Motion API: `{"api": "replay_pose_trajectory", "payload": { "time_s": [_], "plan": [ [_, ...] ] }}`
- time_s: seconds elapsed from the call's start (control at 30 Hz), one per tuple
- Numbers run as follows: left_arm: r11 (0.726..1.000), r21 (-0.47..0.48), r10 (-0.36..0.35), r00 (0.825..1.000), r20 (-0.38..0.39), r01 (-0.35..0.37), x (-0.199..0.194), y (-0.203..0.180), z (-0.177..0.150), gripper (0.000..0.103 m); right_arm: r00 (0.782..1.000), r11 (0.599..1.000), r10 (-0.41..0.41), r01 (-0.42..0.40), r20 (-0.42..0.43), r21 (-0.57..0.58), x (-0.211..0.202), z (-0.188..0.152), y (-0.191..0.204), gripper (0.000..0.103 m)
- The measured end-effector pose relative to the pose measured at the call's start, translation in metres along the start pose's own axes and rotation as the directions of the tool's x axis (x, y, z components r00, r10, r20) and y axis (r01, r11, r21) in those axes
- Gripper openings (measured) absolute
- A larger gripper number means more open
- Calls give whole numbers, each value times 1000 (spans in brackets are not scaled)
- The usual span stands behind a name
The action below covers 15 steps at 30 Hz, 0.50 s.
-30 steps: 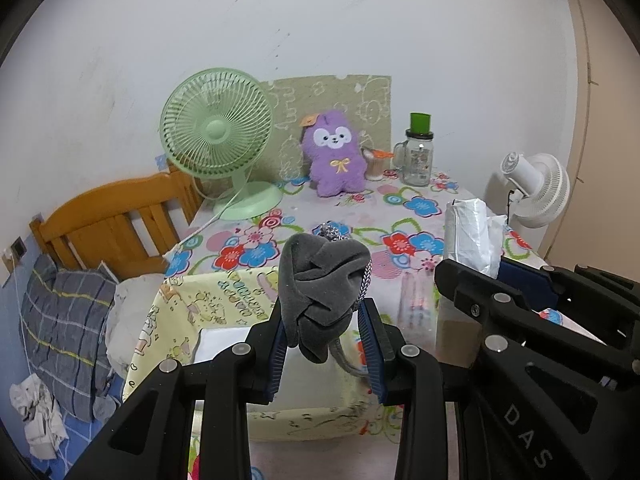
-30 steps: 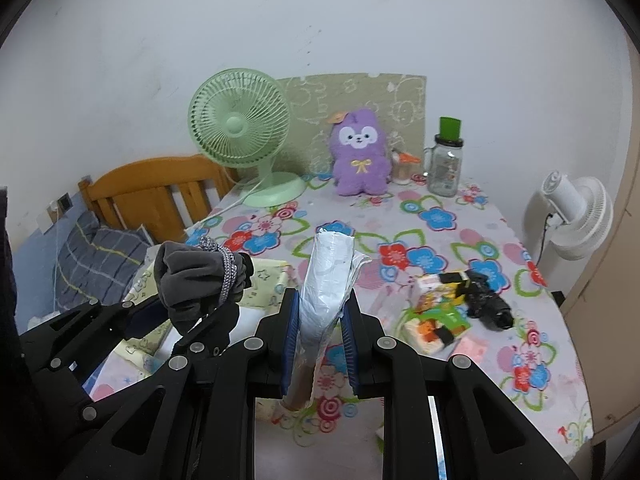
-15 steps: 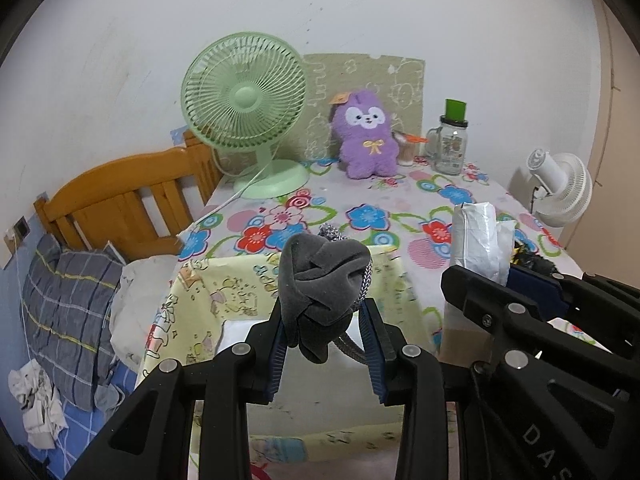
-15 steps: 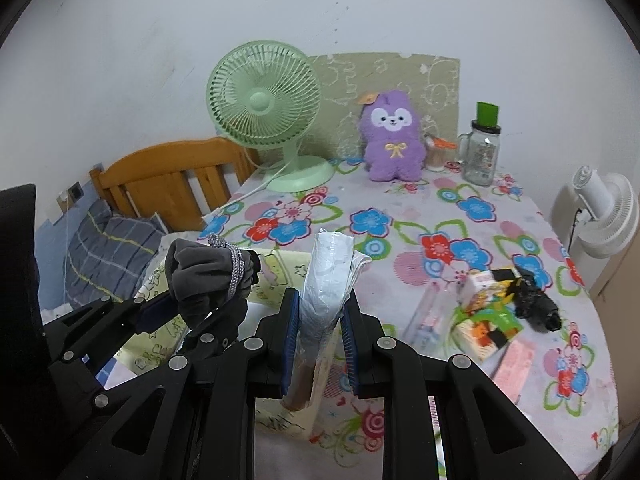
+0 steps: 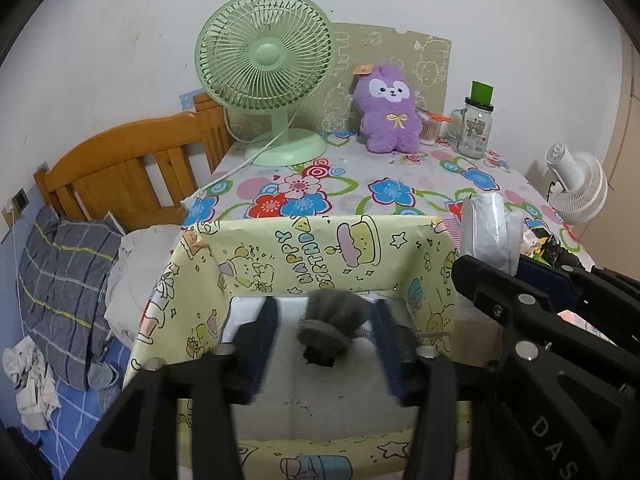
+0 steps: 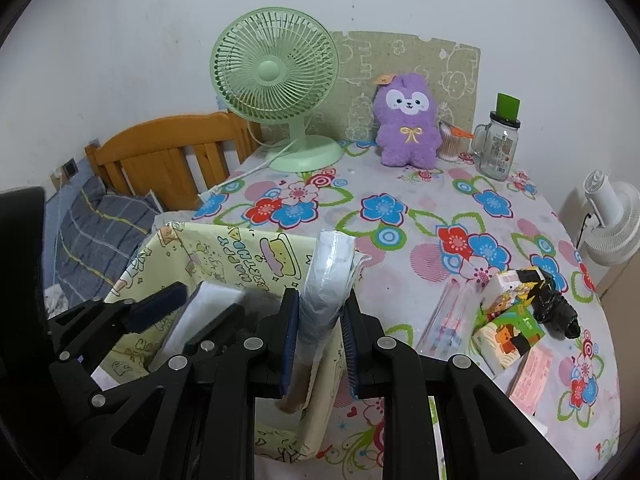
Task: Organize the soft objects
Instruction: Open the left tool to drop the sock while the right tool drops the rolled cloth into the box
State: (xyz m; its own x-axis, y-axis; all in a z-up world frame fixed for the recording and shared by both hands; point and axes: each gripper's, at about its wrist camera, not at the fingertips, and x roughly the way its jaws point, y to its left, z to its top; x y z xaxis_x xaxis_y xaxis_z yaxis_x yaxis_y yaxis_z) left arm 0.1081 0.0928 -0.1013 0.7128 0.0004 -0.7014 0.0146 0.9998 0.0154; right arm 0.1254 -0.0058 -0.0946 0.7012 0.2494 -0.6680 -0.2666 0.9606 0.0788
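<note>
The grey soft bundle (image 5: 334, 322) is being dropped into the yellow box (image 5: 304, 252) at the table's near edge, the left gripper (image 5: 326, 344) released. The white packet (image 6: 326, 280) is clenched by the right gripper (image 6: 318, 340); it likely goes in next.

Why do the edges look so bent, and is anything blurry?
Left wrist view: fisheye bends the wooden headboard; the left gripper and the grey cloth are motion-blurred. Right wrist view: black corners, the green fan sharp.
</note>
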Motion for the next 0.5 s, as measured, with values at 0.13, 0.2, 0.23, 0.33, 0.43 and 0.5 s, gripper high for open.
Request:
{"api": "replay_pose_trajectory", "payload": {
  "time_s": [0.13,0.2,0.23,0.33,0.43,0.5],
  "plan": [
    [1000,7,6,1000,12,-6,-3,1,-1,81,1000,1000,-14,14,-16,-5,3,0,2,30],
    [1000,21,20,1000,14,-20,-3,0,-1,84,1000,1000,-27,27,-11,-9,2,1,3,56],
    [999,25,23,1000,16,-23,-4,0,-1,85,999,999,-33,33,2,-9,0,0,2,64],
    [1000,15,9,1000,22,-10,-8,1,-1,92,997,999,-46,47,60,-20,-12,0,2,80],
    [1000,9,16,999,32,-17,-13,2,-1,95,997,999,-47,49,62,-25,-19,-1,2,80],
    [1000,10,26,999,39,-27,-18,0,-1,98,997,999,-45,46,63,-18,-23,-1,0,80]
  ]
}}
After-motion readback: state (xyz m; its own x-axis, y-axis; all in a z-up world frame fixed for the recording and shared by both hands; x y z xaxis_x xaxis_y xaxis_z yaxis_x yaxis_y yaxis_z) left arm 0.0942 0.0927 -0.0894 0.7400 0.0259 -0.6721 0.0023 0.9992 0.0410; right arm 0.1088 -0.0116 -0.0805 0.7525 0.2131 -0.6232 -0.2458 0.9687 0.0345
